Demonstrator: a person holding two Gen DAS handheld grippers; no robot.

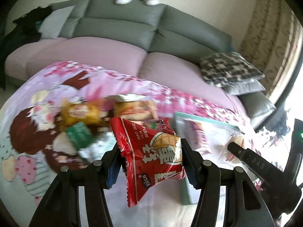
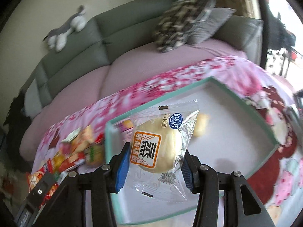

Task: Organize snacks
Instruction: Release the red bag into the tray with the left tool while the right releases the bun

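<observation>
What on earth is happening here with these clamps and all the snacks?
A person is sorting snacks with two hand-held grippers. The left gripper is shut on a red snack packet, lifted above the loose snack pile on the floral cloth. The right gripper is shut on a clear-wrapped steamed cake, held over the teal-rimmed box, which already has one small pastry inside.

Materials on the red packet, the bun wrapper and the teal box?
Red packet: glossy printed plastic film, going by its sheen, crinkles and serrated edge. Bun wrapper: clear thin plastic; the bun shows through and the creases glint. Teal box: looks like matte cardboard, with thin stiff walls and a white inside, though rigid plastic is possible.
</observation>
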